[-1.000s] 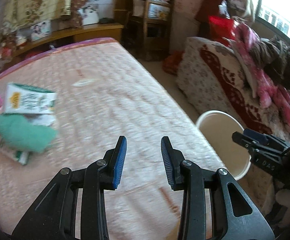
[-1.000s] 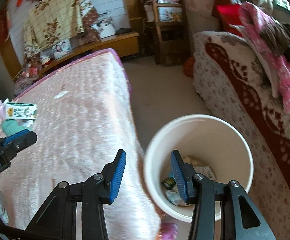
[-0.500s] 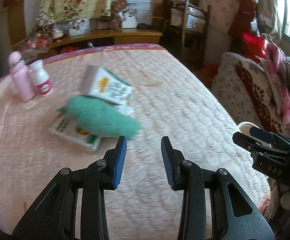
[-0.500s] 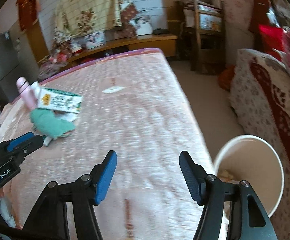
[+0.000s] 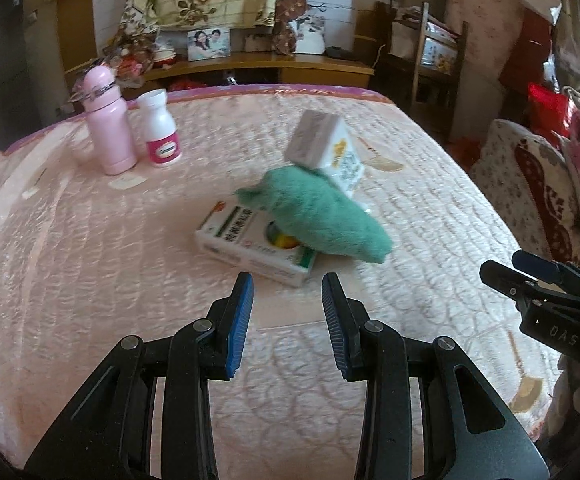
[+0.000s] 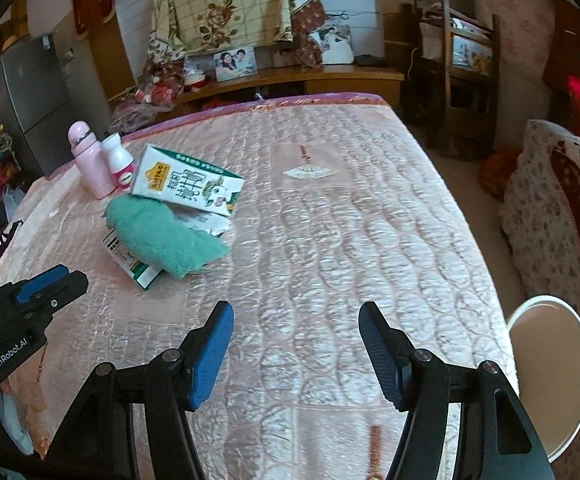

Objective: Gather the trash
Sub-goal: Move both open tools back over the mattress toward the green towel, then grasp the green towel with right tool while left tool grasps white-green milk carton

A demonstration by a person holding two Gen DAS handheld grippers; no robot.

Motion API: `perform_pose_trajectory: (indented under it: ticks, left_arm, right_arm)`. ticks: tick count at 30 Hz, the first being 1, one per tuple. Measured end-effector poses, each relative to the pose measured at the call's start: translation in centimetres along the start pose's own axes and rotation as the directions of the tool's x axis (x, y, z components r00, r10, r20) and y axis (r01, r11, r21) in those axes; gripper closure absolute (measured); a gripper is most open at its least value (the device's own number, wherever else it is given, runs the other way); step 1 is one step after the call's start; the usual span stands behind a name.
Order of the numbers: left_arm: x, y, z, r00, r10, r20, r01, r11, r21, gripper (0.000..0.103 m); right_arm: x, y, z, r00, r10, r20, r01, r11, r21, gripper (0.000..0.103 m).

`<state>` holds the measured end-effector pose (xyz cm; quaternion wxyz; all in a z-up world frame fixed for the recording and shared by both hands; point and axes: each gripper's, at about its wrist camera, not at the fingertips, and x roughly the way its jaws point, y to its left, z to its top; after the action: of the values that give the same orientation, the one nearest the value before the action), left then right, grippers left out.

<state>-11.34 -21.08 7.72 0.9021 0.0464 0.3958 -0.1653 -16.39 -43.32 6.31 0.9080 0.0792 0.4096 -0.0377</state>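
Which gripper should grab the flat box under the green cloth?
Probably the left gripper. It is open, empty and pointed straight at the flat box, which lies just ahead. The right gripper, also open and empty, faces bare bed off to the side.

Left gripper [image 5: 286, 292] angled downward, jaws narrowly apart, empty; right gripper [image 6: 296, 320] beside it, jaws just widened, empty

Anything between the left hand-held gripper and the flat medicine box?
Nothing: only bare pink quilt separates the left hand-held gripper from the medicine box, per the left wrist view.
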Motion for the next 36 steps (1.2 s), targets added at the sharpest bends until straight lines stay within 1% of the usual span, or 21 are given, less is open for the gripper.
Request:
perform_pose_trajectory:
  ticks: [7, 12, 20, 24, 26, 30, 32, 34, 36]
  left_arm:
    - [0.6, 2.2, -0.2, 1.000, 0.023, -0.021, -0.023, 0.999, -0.024, 0.069]
    - [1.0, 2.9, -0.3, 0.999, 0.044, -0.032, -0.045, 0.999, -0.025, 0.069]
    - [1.4, 3.8, -0.4, 0.998, 0.057, -0.041, -0.058, 0.998, -0.032, 0.069]
    - [1.7, 4.4, -0.3, 0.998, 0.043, -0.048, -0.045, 0.998, -0.040, 0.069]
    - [1.9, 5.1, -0.2, 0.998, 0.019, -0.056, -0.022, 0.998, -0.053, 0.069]
    - [2.3, 6.2, 0.1, 0.997, -0.007, -0.072, 0.001, 0.997, -0.075, 0.069]
    - [2.4, 6.7, 0.4, 0.997, -0.009, -0.079, 0.003, 0.997, -0.080, 0.069]
    - [2.4, 7.1, 0.7, 0.997, -0.010, -0.082, 0.003, 0.997, -0.076, 0.069]
    - [2.3, 7.6, 1.1, 0.996, -0.014, -0.086, 0.007, 0.997, -0.078, 0.069]
  right_arm:
    - [1.3, 1.2, 0.3, 1.000, 0.001, -0.023, -0.002, 1.000, -0.023, 0.040]
    - [2.2, 1.7, 0.5, 0.999, 0.004, -0.037, -0.005, 0.999, -0.038, 0.040]
    - [3.1, 2.4, 0.7, 0.998, 0.013, -0.055, -0.016, 0.998, -0.055, 0.040]
    - [3.4, 2.9, 1.1, 0.998, 0.030, -0.059, -0.033, 0.997, -0.063, 0.040]
    - [3.6, 3.4, 1.3, 0.997, 0.050, -0.061, -0.055, 0.996, -0.075, 0.040]
    - [3.9, 4.5, 2.1, 0.994, 0.094, -0.062, -0.101, 0.989, -0.113, 0.039]
    - [4.1, 5.3, 2.7, 0.990, 0.124, -0.059, -0.131, 0.983, -0.132, 0.038]
    - [4.6, 6.2, 3.3, 0.985, 0.159, -0.063, -0.167, 0.974, -0.154, 0.034]
    - [5.0, 7.3, 4.0, 0.979, 0.192, -0.066, -0.201, 0.963, -0.181, 0.033]
